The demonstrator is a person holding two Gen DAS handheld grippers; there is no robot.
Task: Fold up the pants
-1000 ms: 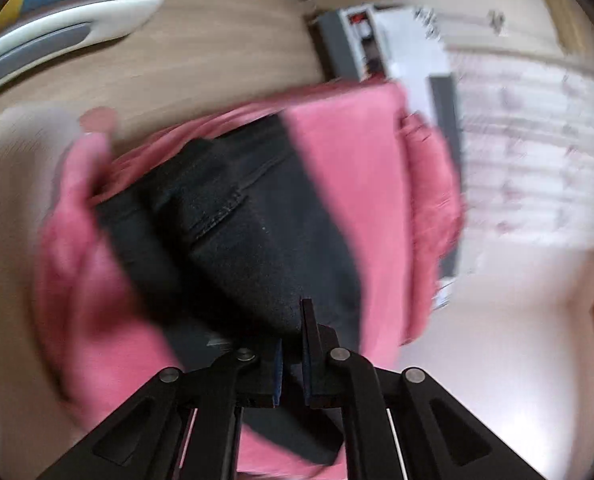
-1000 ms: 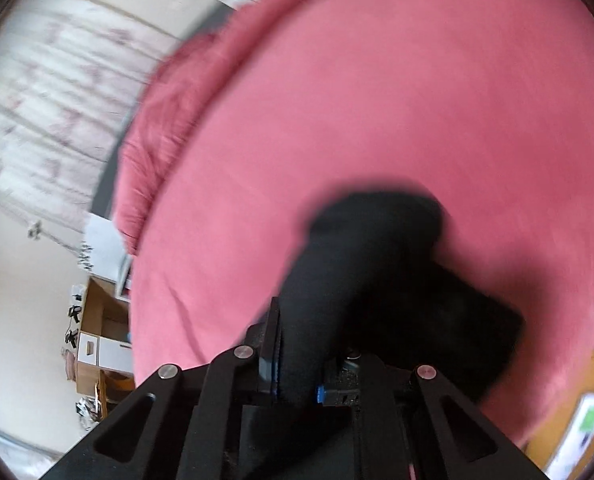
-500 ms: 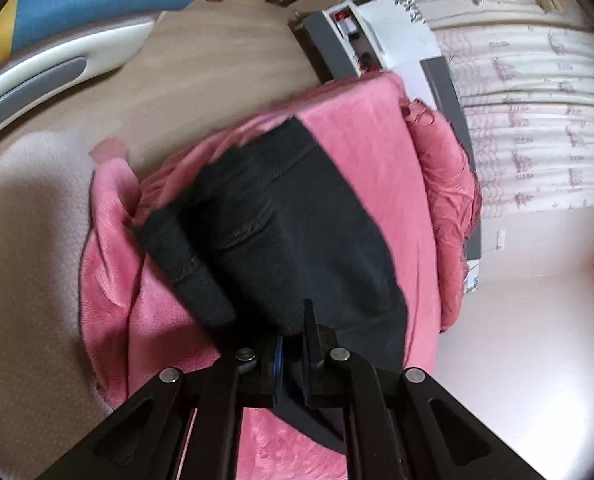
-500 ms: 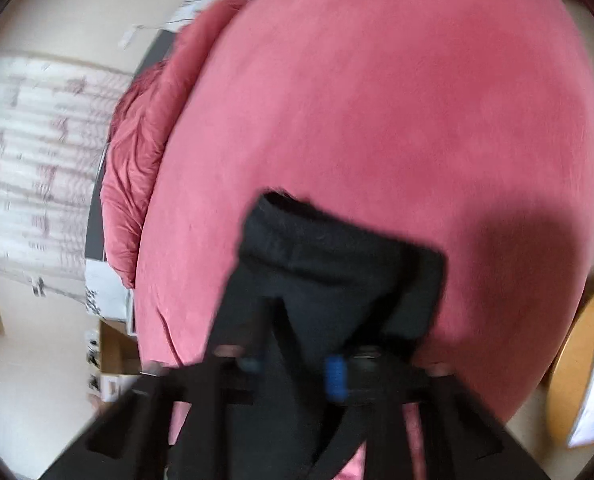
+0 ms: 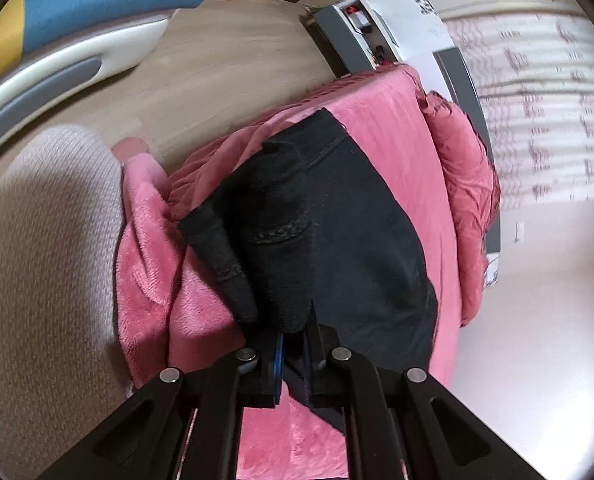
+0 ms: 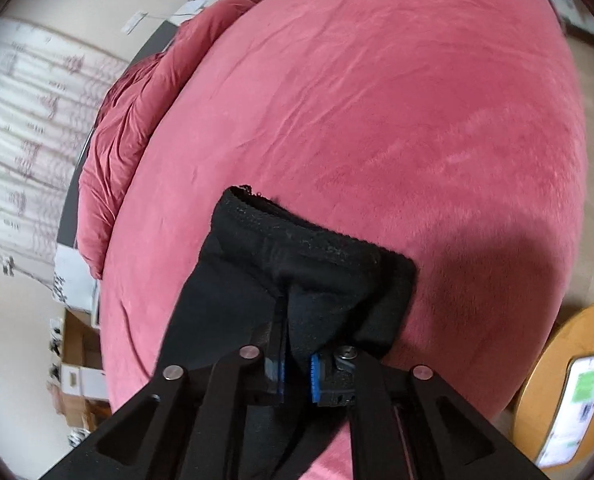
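Easing apart now, the jaws of my right claw point(image 6: 295, 372) are letting go of the black pants point(image 6: 297, 276): a bunched fold of cloth by the ribbed hem sits between the blue pads point(image 6: 316, 376), but a gap has opened on either side of it, where a second ago the pads were squeezed hard on the fabric. My left claw point(image 5: 293, 354) has not changed its hold; it is pinched almost fully closed on a thin edge of the same pants point(image 5: 337, 232).

Since a second ago the pants have come down out of the air and now lie spread on the pink blanket point(image 6: 377, 112) that covers the bed, with the doubled part and its seam stretching away from my left claw toward the far corner. I judge that this fold has just been laid down and that my right side is releasing it; my left side has yet to follow, or it may be holding on to pull the edge straight.

Much is hidden from me. My own claws cover the near edge of the pants in both views, so I cannot tell whether the layers line up there. The left view is a little soft on the cloth's left flap point(image 5: 217, 256), and I cannot say if it is a waistband or a cuff. The full length of the pants fits in neither view. A pale knitted sleeve point(image 5: 45, 240) fills the left edge, and a fingertip point(image 5: 131, 147) shows past it.
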